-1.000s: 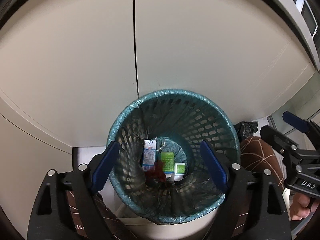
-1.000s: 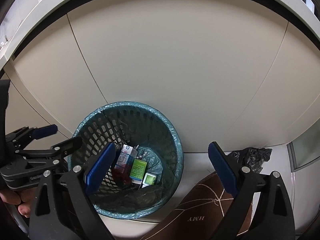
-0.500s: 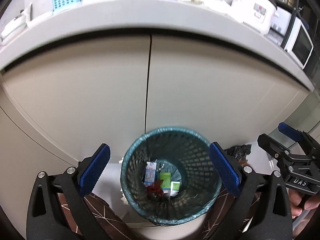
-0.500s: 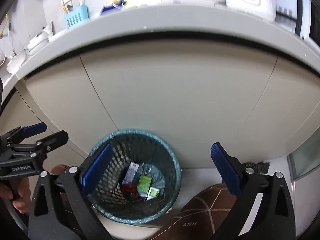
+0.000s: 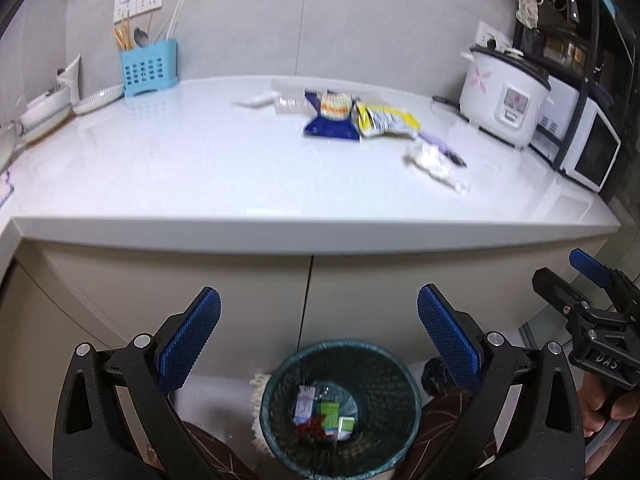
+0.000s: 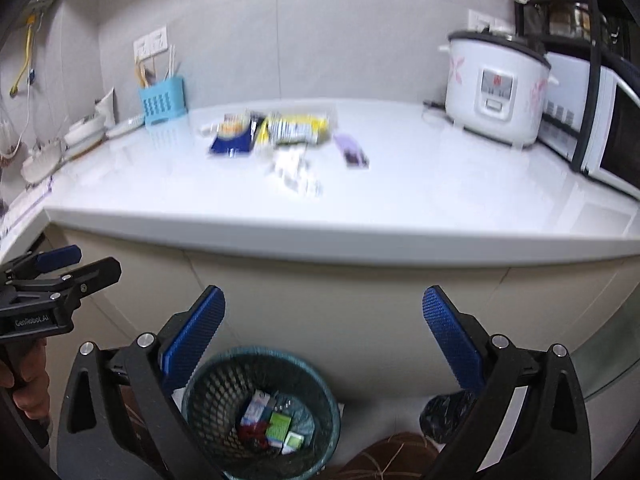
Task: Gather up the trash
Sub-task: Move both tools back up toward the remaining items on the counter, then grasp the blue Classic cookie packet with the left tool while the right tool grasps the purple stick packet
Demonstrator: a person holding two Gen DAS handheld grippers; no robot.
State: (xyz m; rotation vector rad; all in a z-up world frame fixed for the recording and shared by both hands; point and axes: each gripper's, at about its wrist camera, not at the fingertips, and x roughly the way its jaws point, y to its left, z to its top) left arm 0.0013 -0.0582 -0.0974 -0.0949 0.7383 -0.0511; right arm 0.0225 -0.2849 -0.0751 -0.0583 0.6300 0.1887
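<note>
The left wrist view shows the right gripper (image 5: 576, 276) at its right edge, and a pale mat fringe (image 5: 256, 400) beside the bin; the right wrist view instead catches the left gripper (image 6: 68, 262) at its left edge and a black bag (image 6: 448, 416) on the floor. Both grippers are spread wide and hold nothing.

The teal mesh bin (image 5: 340, 408) stands on the floor against the cabinet doors (image 5: 240, 300), below the surface (image 5: 200, 168). In it lie a small carton (image 5: 305, 400), green boxes (image 5: 330, 414) and something red (image 5: 312, 426). On the surface, trash sits near the middle: a blue packet (image 5: 332, 118), a yellow wrapper (image 5: 386, 120), crumpled clear plastic (image 5: 436, 164) and a purple item (image 6: 351, 150). A blue utensil caddy (image 5: 149, 66) stands far left, a rice cooker (image 5: 502, 98) far right beside a microwave (image 5: 584, 148).

The surface's front strip along its edge is bare, with the trash well back from it.
</note>
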